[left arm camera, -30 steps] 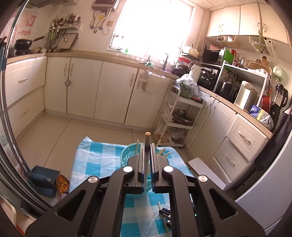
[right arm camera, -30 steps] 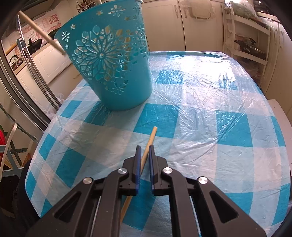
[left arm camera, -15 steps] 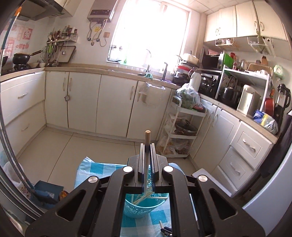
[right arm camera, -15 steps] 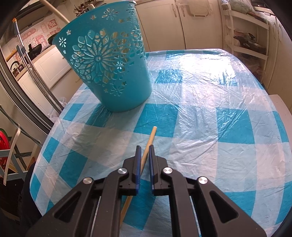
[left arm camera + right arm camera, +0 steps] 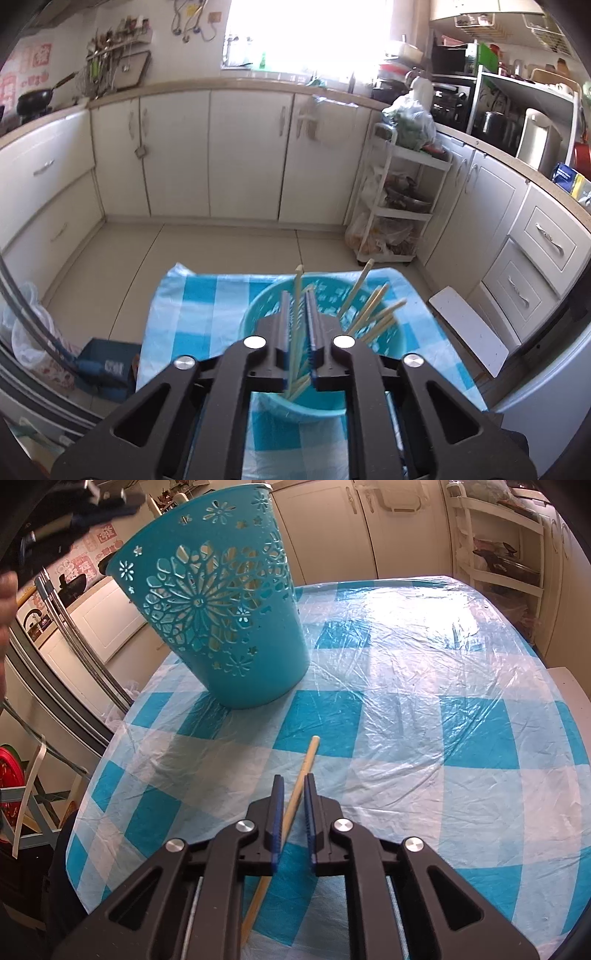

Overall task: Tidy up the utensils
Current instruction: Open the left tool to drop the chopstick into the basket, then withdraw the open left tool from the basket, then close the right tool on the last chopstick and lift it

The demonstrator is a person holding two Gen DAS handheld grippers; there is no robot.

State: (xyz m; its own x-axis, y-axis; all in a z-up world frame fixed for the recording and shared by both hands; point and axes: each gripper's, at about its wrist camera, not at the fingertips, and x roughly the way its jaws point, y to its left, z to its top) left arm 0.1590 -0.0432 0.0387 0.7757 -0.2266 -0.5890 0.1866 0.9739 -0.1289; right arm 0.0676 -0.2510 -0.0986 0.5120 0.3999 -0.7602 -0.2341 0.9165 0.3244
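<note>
A wooden chopstick (image 5: 295, 325) is seen standing almost upright between the blue pads of the left tongs (image 5: 298, 295), directly over the mouth of the teal basket (image 5: 258, 325). The jaws of these tongs are opening, and a gap is visible on each side of the stick, so it is no longer pinched. More chopsticks (image 5: 373, 310) are leaned inside the basket, fanned toward its right rim.

A second chopstick (image 5: 306, 764) is laid flat on the worktop (image 5: 443, 686), near the basket's foot and in front of it. Its near part is straddled by the right tongs (image 5: 293, 782), whose jaws are also opening; the pads are set just beside the stick without pressing on it.

The basket (image 5: 221, 609), pierced with a flower pattern, is placed on the far left part of the worktop, which is covered with a blue-and-white checked cloth under clear plastic film. Cream kitchen cabinets (image 5: 243, 155) are ranged along the far wall.
</note>
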